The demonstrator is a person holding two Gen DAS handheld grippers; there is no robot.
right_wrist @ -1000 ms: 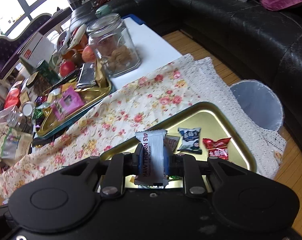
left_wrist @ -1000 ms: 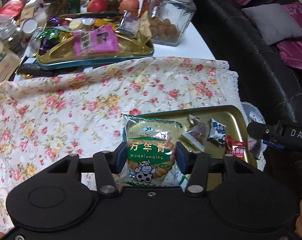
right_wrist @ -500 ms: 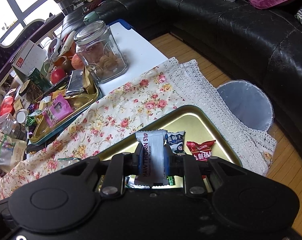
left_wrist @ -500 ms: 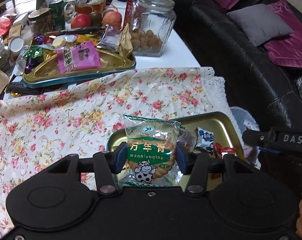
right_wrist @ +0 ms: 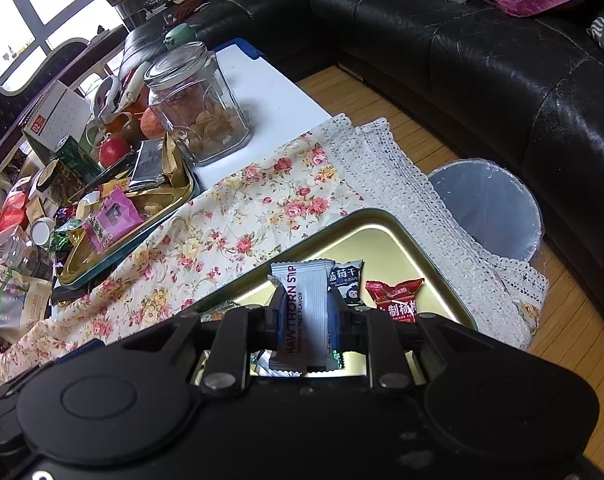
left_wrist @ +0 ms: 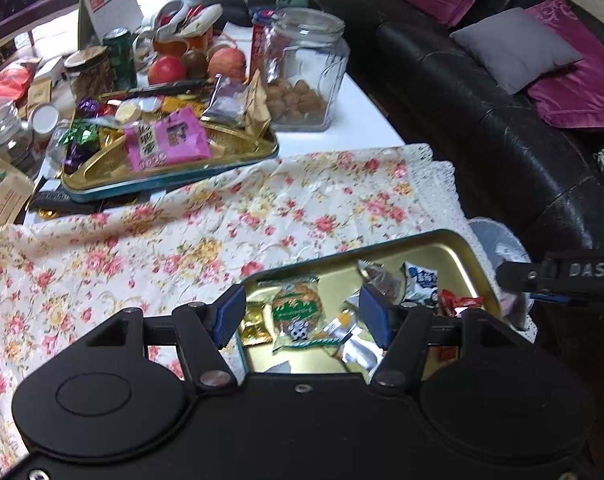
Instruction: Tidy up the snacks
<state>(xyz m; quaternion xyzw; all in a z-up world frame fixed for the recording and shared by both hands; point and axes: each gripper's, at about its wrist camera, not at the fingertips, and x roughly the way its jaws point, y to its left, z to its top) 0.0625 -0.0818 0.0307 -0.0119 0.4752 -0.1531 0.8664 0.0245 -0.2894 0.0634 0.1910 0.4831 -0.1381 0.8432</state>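
The flowered cloth between the two trays is bare, and the near gold tray sits close to the table edge, above the bin. My left tongs are opening; the biscuit pack, gripped before, now lies loose in the tray between the pads. My right tongs are clamped on the hawthorn strip, as before.

Open passage is afforded over the bare floral cloth, bounded by the heaped far tray, glass jar and the near gold tray, partly filled with wrappers.
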